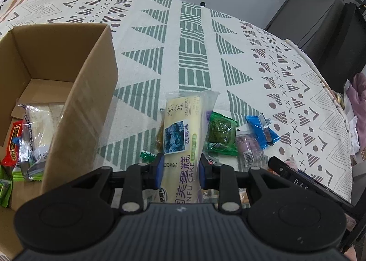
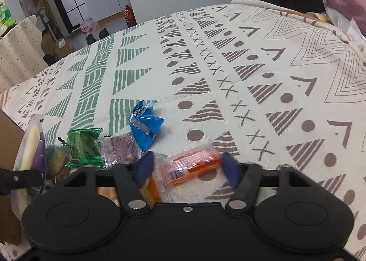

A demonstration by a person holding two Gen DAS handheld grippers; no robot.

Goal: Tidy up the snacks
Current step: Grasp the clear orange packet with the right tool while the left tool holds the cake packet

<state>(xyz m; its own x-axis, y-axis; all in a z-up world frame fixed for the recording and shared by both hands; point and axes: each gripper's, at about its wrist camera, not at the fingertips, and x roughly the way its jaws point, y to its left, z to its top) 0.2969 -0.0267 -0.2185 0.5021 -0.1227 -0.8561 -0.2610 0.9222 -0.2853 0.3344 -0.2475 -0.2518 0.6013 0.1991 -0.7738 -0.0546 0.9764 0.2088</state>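
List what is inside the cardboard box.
The cardboard box holds a red packet, a clear wrapped snack and green packets. Its near wall hides whatever else is inside.

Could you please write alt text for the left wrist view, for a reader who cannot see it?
The left gripper is shut on a cream cake packet above a patterned tablecloth. An open cardboard box at left holds snacks; green and blue packets lie at right.
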